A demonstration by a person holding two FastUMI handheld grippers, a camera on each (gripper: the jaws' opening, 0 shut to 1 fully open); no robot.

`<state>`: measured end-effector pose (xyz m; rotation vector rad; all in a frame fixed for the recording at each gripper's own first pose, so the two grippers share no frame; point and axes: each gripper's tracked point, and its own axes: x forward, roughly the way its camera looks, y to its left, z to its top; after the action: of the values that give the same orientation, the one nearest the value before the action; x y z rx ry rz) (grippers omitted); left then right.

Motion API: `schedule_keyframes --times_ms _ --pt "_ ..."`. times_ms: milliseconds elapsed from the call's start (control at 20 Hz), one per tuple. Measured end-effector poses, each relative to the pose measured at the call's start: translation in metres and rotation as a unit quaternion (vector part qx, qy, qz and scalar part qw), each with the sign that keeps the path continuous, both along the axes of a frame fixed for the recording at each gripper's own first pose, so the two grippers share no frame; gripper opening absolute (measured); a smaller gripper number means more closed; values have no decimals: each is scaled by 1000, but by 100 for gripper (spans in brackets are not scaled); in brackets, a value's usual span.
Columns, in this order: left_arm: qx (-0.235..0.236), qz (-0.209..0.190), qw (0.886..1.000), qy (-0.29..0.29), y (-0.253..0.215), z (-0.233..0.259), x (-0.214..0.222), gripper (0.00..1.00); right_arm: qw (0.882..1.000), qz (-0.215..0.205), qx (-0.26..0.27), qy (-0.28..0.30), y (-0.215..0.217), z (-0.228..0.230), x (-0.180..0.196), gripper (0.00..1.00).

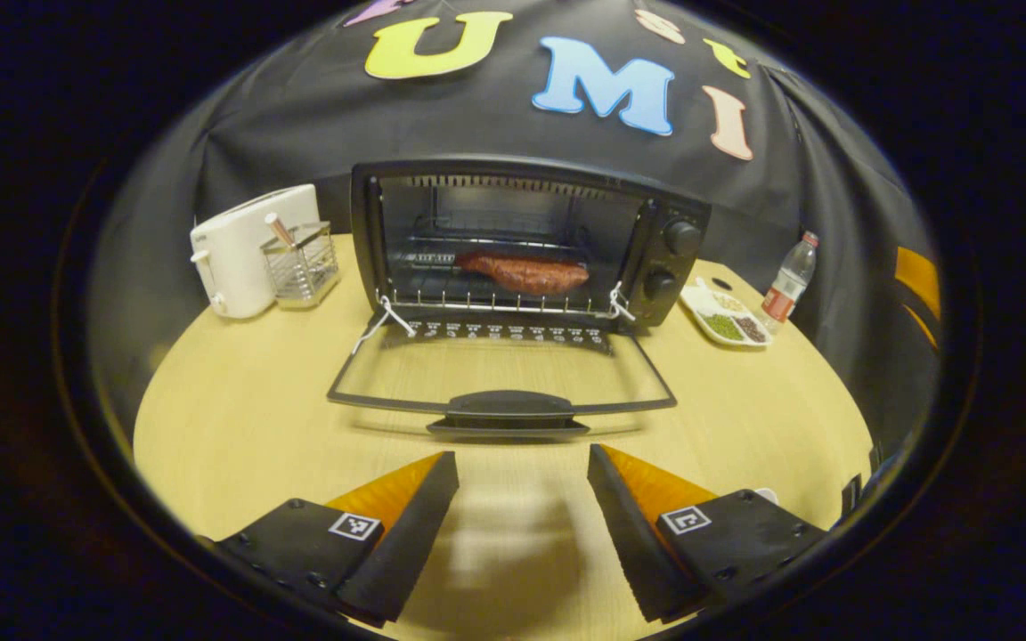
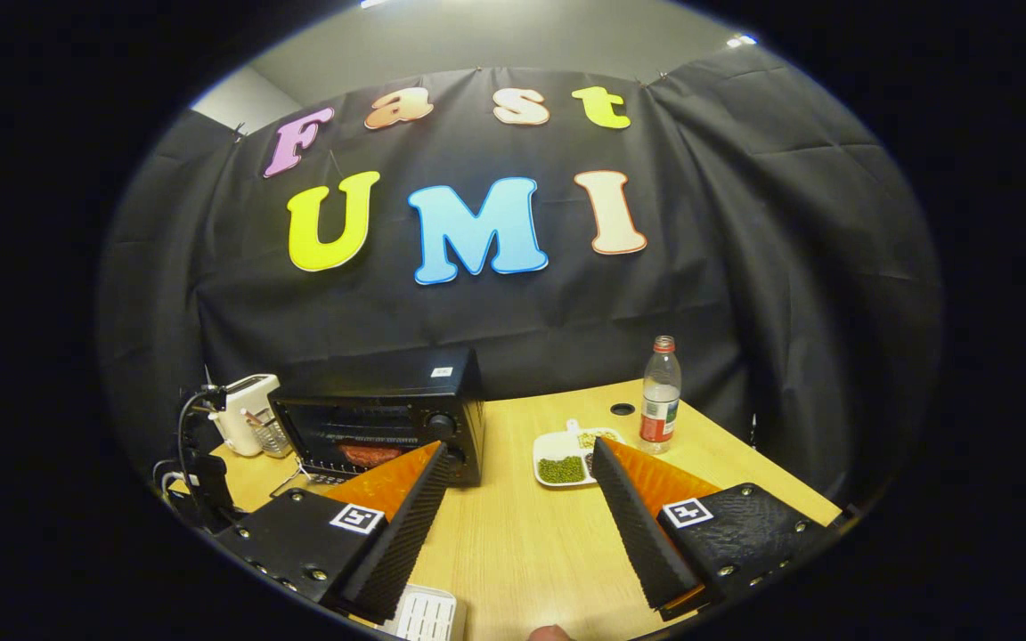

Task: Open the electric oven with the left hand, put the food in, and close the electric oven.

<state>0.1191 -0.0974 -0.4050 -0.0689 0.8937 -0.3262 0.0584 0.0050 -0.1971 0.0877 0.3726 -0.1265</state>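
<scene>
The black electric oven (image 1: pixel 669 245) stands at the back of the wooden table with its glass door (image 1: pixel 504 383) folded down flat. A reddish-brown piece of food (image 1: pixel 526 272) lies on the wire rack inside. My left gripper (image 1: pixel 522 481) hovers open just in front of the door's handle (image 1: pixel 508 407), holding nothing. In the right gripper view the oven (image 2: pixel 388 409) sits at the left with the food (image 2: pixel 369 455) visible inside. My right gripper (image 2: pixel 517 499) is open and empty, raised over the table to the oven's right.
A white toaster (image 1: pixel 241 249) and a wire holder (image 1: pixel 302 263) stand left of the oven. A divided plate of beans (image 1: pixel 727 320) and a water bottle (image 1: pixel 791 278) sit to its right. The other gripper (image 2: pixel 197 463) shows at far left. A white ridged object (image 2: pixel 426 614) lies near the table's front.
</scene>
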Motion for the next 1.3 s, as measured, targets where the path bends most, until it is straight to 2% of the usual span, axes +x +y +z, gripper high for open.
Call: schedule_keyframes --times_ms 100,150,200,250,300,350,500,700,950,1150,1300 --pt "15 -7 1000 10 0 -14 3 100 1000 -8 -9 7 -7 -3 -4 98" --pt "22 -12 1000 11 0 -18 6 94 1000 -12 -12 11 -11 -3 -8 98" --pt "27 -17 999 13 -1 -22 6 100 1000 -16 -14 13 -13 -3 -9 98" --pt "31 -21 999 18 -2 -26 6 94 999 -20 -18 16 -16 -3 -10 98" --pt "33 -23 999 21 -4 -31 7 94 999 -27 -30 18 -21 -2 -12 98" --pt "36 -21 999 22 -4 -35 10 100 998 -32 -42 17 -26 0 -13 98" --pt "50 -20 999 3 -7 -38 21 99 997 -36 -63 9 -40 9 -16 98" --pt "62 -9 998 -14 -6 -40 24 99 997 -41 -62 12 -40 8 -16 98" --pt "68 -8 997 -26 -6 -32 25 98 998 -20 -67 2 -28 14 -12 98" --pt "65 -4 996 -53 -5 -14 26 100 999 -7 -52 2 -19 12 -11 98" --pt "60 -1 996 -67 -5 -2 26 98 999 4 -43 1 -13 13 -7 98"
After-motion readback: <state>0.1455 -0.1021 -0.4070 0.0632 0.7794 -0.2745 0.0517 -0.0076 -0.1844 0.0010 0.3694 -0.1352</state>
